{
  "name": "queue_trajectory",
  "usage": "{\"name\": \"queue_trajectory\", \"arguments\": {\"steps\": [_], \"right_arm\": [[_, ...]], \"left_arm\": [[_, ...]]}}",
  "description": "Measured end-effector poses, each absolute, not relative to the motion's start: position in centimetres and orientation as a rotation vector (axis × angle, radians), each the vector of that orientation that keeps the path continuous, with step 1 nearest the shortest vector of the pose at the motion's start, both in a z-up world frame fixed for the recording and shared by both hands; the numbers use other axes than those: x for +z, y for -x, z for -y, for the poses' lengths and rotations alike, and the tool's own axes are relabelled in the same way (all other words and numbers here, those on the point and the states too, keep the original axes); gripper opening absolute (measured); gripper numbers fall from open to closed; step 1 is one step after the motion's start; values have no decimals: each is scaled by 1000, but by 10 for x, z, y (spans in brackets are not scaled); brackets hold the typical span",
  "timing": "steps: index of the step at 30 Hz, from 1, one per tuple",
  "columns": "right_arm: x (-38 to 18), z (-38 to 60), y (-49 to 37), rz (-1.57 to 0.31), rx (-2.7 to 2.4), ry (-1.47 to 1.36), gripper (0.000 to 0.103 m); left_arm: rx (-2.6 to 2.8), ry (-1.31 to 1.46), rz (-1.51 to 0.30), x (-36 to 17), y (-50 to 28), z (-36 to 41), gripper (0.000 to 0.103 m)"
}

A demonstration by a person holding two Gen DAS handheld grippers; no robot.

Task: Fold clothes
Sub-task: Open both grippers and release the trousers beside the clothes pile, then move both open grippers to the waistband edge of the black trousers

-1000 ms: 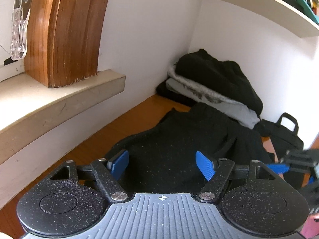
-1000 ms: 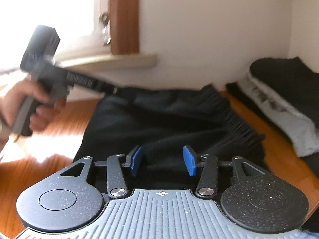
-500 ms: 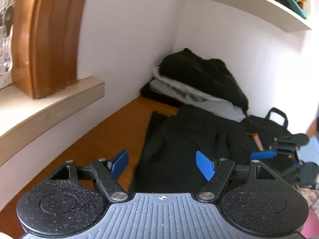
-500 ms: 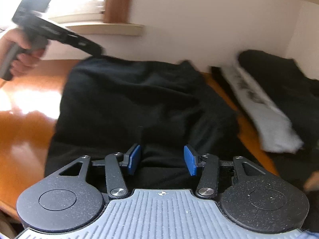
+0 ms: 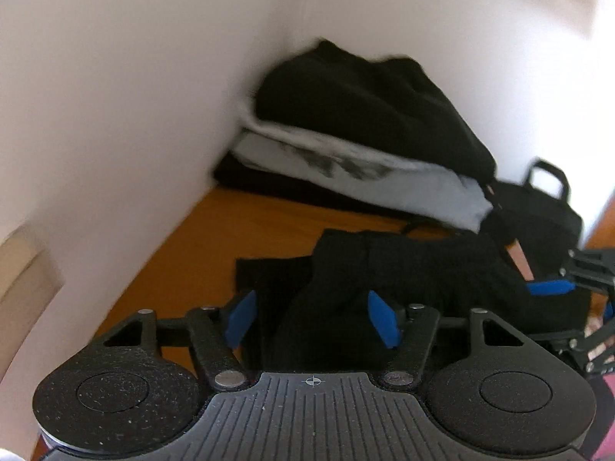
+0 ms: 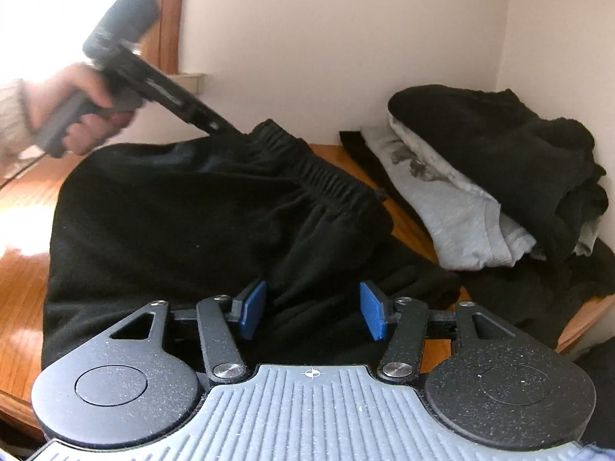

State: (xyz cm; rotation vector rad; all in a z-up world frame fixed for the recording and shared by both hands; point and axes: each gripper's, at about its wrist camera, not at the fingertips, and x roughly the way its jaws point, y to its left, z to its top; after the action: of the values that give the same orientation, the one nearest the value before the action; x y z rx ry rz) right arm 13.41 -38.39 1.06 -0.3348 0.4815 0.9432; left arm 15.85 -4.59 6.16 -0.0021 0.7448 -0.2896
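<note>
1. I am holding my left claw (image 5: 311,320) low over the wooden tabletop (image 5: 215,238), its blue pads standing wide apart with folds of the black trousers (image 5: 403,269) lying between them, not pinched.
2. From my right wrist view, my left claw (image 6: 226,130) is reaching down to the trousers' elastic waistband (image 6: 319,176), which is standing raised there; its tip is hidden against the cloth, so I cannot tell whether it is touching.
3. I am keeping my right claw (image 6: 311,309) just as wide, its pads on either side of a ridge of the trousers (image 6: 184,230) without closing on it.
4. The trousers are lying bunched across the middle of the tabletop, the waistband toward the back wall, and the near edge of the cloth is reaching under my right claw.
5. A stack of folded clothes (image 6: 499,176) is sitting in the far corner of the tabletop against the walls: black on top, pale grey under it, more black at the bottom.
6. A black bag (image 5: 538,211) with a handle is resting just beside that stack.
7. My left hand (image 6: 88,111) is gripping the claw's handle, a knitted cuff showing at the wrist.
</note>
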Motion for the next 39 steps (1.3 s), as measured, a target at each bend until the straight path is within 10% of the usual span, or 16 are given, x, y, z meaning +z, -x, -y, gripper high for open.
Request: {"name": "queue_trajectory", "arguments": {"steps": [2, 4, 9, 13, 19, 28, 33, 39], "right_arm": [[9, 387, -137, -493, 956, 301, 53], [8, 388, -140, -500, 966, 277, 53], [4, 389, -140, -498, 960, 250, 54], [4, 388, -138, -503, 933, 222, 55], [9, 386, -133, -496, 867, 166, 61], [21, 359, -176, -543, 784, -15, 61], [27, 352, -181, -519, 746, -1, 30], [28, 358, -176, -521, 661, 84, 40]], "left_arm": [[-324, -4, -764, 59, -171, 46, 65], [-371, 5, -766, 57, -178, 45, 23], [-300, 78, -632, 75, -172, 34, 13], [-262, 59, -645, 67, -166, 36, 24], [-207, 80, -571, 79, -121, 19, 67], [-209, 107, -519, 82, -68, 2, 76], [-220, 96, -554, 73, -71, 2, 76], [-237, 97, -597, 62, -80, -1, 76]]}}
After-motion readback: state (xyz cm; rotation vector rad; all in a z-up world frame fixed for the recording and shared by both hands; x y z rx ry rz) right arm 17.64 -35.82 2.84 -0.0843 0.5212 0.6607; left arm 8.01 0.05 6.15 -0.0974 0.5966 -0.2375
